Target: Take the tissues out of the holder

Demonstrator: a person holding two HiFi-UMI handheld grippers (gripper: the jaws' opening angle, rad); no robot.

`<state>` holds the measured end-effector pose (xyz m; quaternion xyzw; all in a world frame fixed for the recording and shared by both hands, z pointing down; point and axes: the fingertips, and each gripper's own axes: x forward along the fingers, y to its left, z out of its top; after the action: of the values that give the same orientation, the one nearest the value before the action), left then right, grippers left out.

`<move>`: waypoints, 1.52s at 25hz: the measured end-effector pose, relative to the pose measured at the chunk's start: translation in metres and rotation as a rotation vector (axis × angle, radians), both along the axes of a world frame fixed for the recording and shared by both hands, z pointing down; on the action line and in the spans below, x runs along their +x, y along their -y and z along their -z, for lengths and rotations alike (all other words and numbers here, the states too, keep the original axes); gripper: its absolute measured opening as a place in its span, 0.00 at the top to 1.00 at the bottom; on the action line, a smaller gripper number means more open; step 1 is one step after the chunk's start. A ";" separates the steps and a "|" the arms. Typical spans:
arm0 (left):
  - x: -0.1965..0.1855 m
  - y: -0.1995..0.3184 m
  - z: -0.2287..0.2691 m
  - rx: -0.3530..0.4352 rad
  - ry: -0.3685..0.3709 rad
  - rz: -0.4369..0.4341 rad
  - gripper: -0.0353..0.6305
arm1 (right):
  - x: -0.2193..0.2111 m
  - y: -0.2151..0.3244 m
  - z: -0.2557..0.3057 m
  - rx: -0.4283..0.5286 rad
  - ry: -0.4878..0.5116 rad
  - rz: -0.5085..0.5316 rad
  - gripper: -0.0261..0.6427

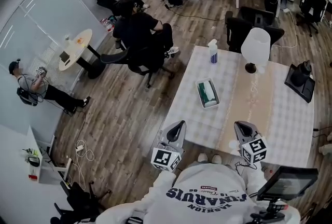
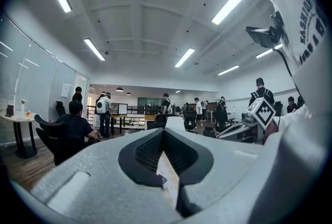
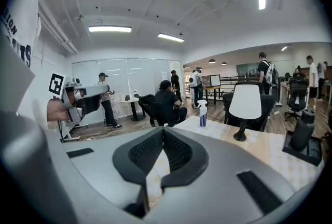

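Note:
The tissue holder (image 1: pixel 207 94) is a white open box with a green pack of tissues in it. It lies near the middle of the white table (image 1: pixel 280 124), far ahead of both grippers. My left gripper (image 1: pixel 178 127) is raised near my chest at the table's near edge, jaws shut and empty. My right gripper (image 1: pixel 240 127) is raised beside it, also shut with nothing held. Both point up and forward. In the left gripper view the gripper (image 2: pixel 163 133) faces the room; the right gripper (image 3: pixel 163 133) faces across the table. The holder is hidden in both gripper views.
A spray bottle (image 1: pixel 213 52) and a white lamp (image 1: pixel 256 47) stand at the table's far side. A black device (image 1: pixel 300 81) sits at the right edge, a screen on a stand (image 1: pixel 287 182) by my right side. Office chairs and people are beyond the table.

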<state>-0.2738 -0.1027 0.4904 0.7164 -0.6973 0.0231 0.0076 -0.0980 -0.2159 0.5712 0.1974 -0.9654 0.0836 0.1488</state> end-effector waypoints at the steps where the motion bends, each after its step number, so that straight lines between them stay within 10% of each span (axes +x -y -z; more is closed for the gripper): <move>1: -0.002 -0.001 -0.003 -0.003 -0.001 0.003 0.94 | -0.003 -0.001 0.000 0.001 -0.002 0.005 0.95; 11: -0.015 -0.002 -0.017 -0.032 -0.015 0.018 0.94 | -0.019 -0.005 -0.001 -0.007 -0.020 0.026 0.95; 28: 0.004 0.122 -0.133 -0.366 0.036 -0.245 0.94 | 0.074 0.014 -0.013 -0.042 -0.044 -0.227 0.95; 38: -0.007 0.191 -0.227 -0.600 0.176 -0.284 0.69 | 0.106 0.013 -0.018 -0.056 -0.069 -0.321 0.95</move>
<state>-0.2808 -0.2940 0.7175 0.7675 -0.5506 0.2896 0.1544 0.0076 -0.2292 0.5893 0.3478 -0.9130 0.1261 0.1719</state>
